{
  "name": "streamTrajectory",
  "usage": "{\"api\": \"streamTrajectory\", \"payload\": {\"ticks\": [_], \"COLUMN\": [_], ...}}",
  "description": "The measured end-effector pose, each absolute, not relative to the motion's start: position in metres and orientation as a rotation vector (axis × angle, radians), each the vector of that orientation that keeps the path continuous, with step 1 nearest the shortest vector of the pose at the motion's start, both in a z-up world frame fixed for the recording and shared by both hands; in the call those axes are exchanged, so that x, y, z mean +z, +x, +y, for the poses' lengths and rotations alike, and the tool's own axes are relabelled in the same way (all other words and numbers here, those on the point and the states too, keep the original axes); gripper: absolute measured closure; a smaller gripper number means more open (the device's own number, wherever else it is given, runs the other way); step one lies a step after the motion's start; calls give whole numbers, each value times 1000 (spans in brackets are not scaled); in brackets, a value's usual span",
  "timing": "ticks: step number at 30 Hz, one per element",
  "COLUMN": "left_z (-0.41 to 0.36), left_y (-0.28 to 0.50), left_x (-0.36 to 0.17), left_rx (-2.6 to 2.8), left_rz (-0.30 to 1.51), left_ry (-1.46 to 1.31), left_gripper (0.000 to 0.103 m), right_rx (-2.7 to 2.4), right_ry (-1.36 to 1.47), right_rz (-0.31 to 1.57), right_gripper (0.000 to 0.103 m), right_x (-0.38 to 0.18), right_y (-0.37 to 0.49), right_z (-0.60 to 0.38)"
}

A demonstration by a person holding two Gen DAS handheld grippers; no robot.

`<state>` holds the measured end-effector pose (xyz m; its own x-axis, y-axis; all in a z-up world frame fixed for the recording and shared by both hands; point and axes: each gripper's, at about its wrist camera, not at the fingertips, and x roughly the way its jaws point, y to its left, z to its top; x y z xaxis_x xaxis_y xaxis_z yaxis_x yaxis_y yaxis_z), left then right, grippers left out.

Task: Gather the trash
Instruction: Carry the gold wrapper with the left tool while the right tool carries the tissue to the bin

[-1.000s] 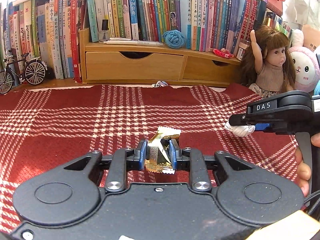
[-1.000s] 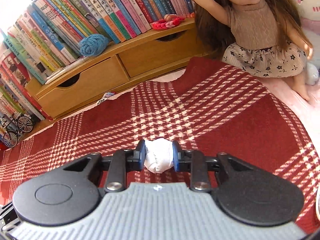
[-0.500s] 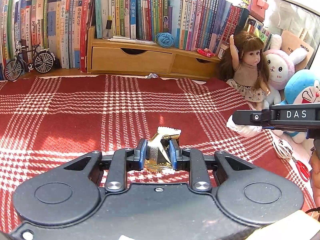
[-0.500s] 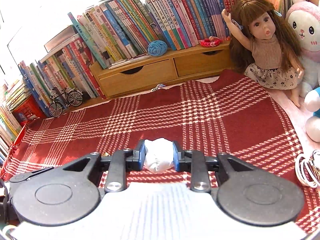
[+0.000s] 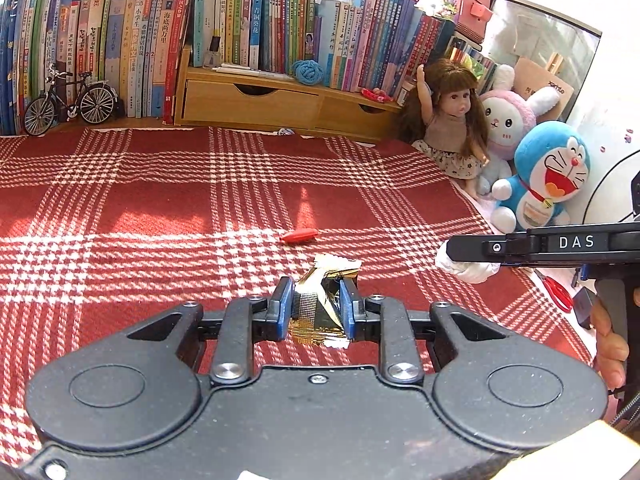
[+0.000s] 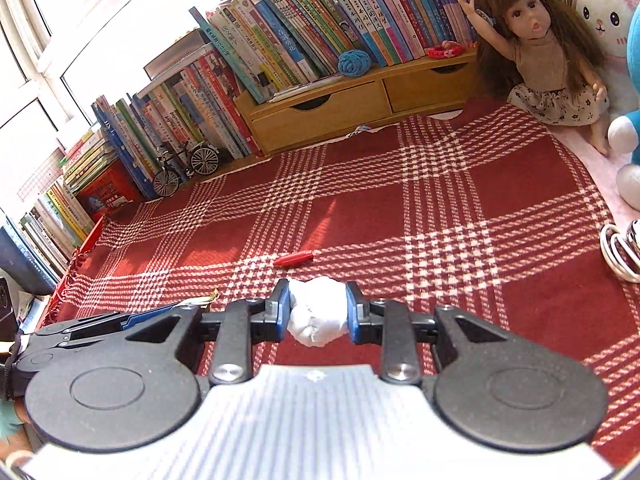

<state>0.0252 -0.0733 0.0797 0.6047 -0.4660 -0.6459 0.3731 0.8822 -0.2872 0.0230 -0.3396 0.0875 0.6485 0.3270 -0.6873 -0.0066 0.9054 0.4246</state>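
My left gripper [image 5: 314, 304] is shut on a crumpled gold foil wrapper [image 5: 320, 312], held above the red plaid cloth [image 5: 160, 208]. My right gripper [image 6: 318, 308] is shut on a crumpled white paper wad [image 6: 318, 314], also lifted off the cloth. In the left wrist view the right gripper [image 5: 452, 258] reaches in from the right edge with the white wad [image 5: 468, 272] at its tip. In the right wrist view the left gripper [image 6: 204, 298] shows at the lower left with a bit of gold wrapper [image 6: 206, 298]. A small red wrapper [image 5: 298, 236] [image 6: 294, 259] lies on the cloth ahead of both grippers.
A wooden drawer unit [image 5: 280, 100] and rows of books [image 5: 260, 28] line the back. A model bicycle [image 5: 66, 98] stands at back left. A doll [image 5: 448, 120] and plush toys [image 5: 548, 176] sit at the right. Red scissors [image 5: 558, 290] and a white cable [image 6: 614, 252] lie off the cloth's right edge.
Both grippers have pulled back and risen with their trash still held, so more of the cloth shows. The red wrapper has come into view ahead of them.
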Motion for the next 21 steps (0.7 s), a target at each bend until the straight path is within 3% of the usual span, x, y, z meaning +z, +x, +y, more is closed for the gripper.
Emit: {"api": "streamTrajectory", "payload": {"ticks": [21], "left_z": [-40], "left_y": [-79], "left_x": [84], "left_rx": [-503], "left_rz": [696], "left_ry": [-23], "left_gripper": [79], "right_rx": [270], "right_ry": [448], "right_rz": [845], "right_gripper": [67], "right_x": [89], "right_y": [-59], "right_z": [-304]}}
